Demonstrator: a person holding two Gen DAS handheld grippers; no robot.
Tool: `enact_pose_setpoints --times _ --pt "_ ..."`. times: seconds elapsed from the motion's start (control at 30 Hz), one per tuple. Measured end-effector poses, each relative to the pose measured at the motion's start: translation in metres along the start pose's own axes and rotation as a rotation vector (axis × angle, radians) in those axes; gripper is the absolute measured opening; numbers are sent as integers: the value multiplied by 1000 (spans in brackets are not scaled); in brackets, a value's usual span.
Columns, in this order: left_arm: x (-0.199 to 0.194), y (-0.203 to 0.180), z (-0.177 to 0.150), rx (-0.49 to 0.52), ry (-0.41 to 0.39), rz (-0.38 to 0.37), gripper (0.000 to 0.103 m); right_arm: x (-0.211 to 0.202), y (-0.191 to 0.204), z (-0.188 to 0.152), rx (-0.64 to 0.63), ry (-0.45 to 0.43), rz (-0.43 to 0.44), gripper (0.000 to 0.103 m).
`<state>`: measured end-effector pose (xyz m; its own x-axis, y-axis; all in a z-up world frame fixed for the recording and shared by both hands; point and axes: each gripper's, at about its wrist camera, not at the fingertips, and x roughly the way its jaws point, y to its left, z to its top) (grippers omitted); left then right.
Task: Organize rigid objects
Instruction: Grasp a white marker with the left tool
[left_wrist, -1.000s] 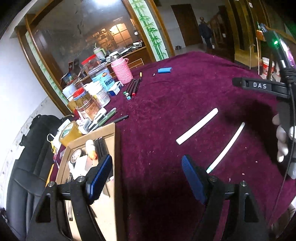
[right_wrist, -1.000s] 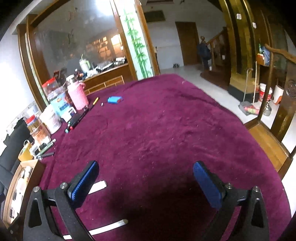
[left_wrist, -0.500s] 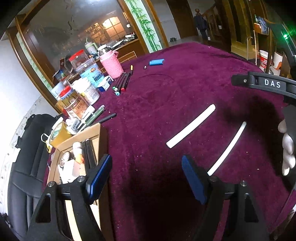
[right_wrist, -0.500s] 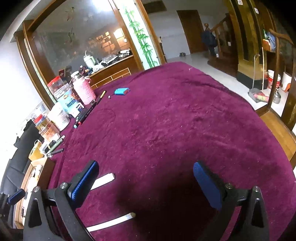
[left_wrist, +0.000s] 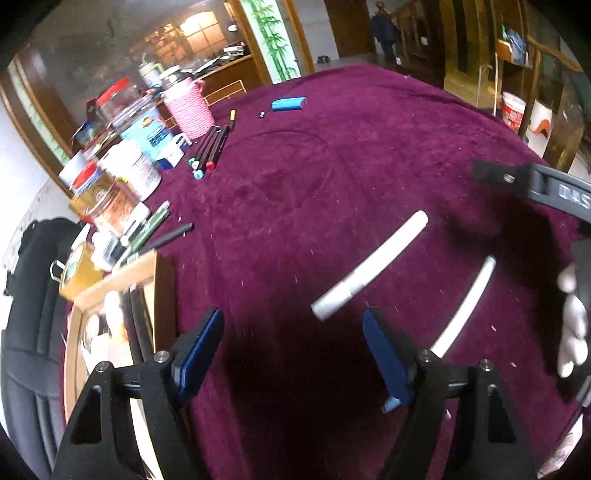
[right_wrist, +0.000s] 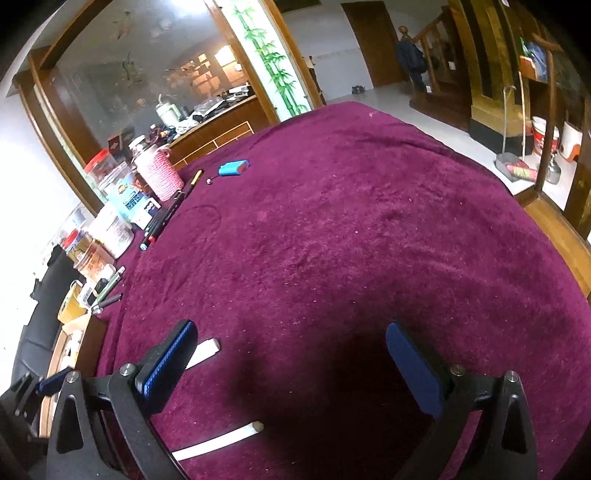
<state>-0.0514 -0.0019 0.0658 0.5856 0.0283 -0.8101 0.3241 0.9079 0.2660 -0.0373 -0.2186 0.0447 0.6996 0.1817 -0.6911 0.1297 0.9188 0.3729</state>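
White, the thicker stick (left_wrist: 369, 271) of 2 lies mid-frame on the cloth, its near end just ahead of the empty, wide-apart left gripper (left_wrist: 293, 354), probably lined up for pickup; the right gripper (right_wrist: 291, 360) hangs apart too.

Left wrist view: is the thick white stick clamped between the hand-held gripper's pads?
No: the thick white stick lies on the purple cloth ahead of the open left hand-held gripper.

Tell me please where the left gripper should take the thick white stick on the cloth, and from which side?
Probably at its near end, from above. The thick white stick lies flat and slanted on the purple cloth; the open left gripper sits just before that end, so its fingers should straddle the narrow width.
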Motion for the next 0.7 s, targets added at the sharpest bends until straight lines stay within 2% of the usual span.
enact_pose_setpoints --times 0.07,0.23,0.33,0.47,0.5,0.53,0.6,0.7 --pt "10 -2 8 25 13 -1 77 1 -3 1 17 7 1 102" --pt "35 -16 19 80 36 -79 76 2 -4 0 15 7 3 102" --pt "44 -30 21 137 25 -68 77 1 -3 1 7 0 1 102" --pt "46 -25 22 81 50 -82 76 -2 -2 1 2 -11 -3 102" --pt "47 -22 21 52 58 -98 69 -1 -2 1 2 -9 -3 102" --pt "47 -18 20 14 69 -126 57 -1 -2 1 2 -6 0 102" --pt "51 -4 18 -107 104 -189 41 0 -1 1 5 2 1 102" --pt "53 18 9 -283 110 -219 29 1 -2 1 11 8 1 102"
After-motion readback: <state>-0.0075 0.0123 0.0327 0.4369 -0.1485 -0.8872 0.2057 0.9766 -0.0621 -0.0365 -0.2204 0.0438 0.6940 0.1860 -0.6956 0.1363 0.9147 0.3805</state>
